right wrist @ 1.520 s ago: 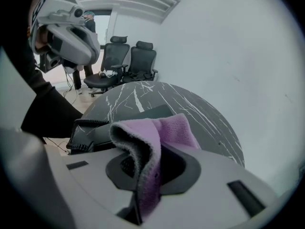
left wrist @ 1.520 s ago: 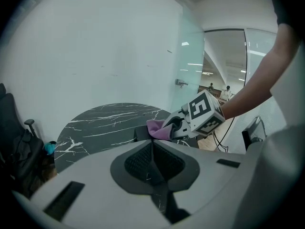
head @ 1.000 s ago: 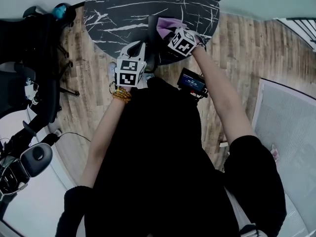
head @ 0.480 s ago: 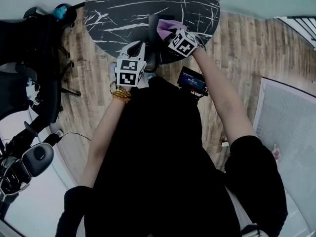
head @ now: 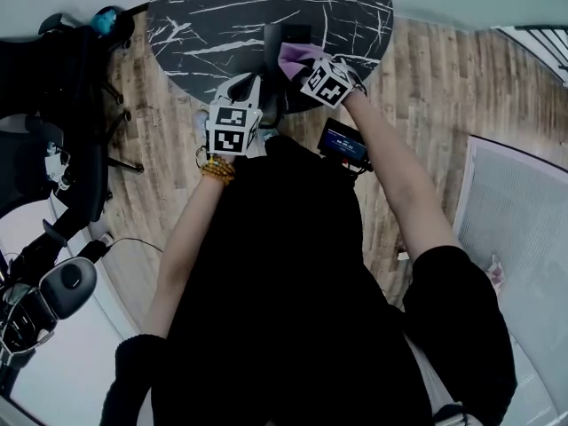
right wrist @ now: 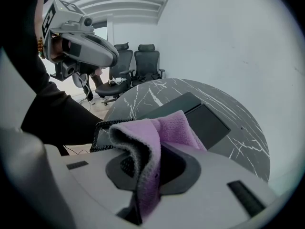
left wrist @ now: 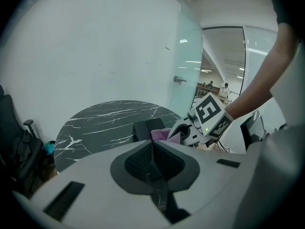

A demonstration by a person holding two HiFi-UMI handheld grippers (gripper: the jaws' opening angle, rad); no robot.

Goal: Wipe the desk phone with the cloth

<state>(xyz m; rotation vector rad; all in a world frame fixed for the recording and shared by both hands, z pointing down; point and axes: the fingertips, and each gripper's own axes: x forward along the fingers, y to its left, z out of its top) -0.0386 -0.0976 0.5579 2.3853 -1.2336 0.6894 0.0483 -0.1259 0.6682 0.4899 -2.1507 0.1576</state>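
Right gripper view, right gripper (right wrist: 151,168) clamped on a soft purple fleece cloth (right wrist: 164,128), flat black desk phone (right wrist: 193,116) just beyond at frame centre, left gripper (left wrist: 153,162) closed on nothing.

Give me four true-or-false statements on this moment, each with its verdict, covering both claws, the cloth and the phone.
1. The right claw is shut on the purple cloth. True.
2. The left claw grips the phone's handset. False: its jaws are together with nothing between them.
3. The desk phone sits on a round, dark table with white marble veins. True.
4. The cloth lies flat on the wooden floor. False: it is pinched in the right claw, up at the table right by the phone.
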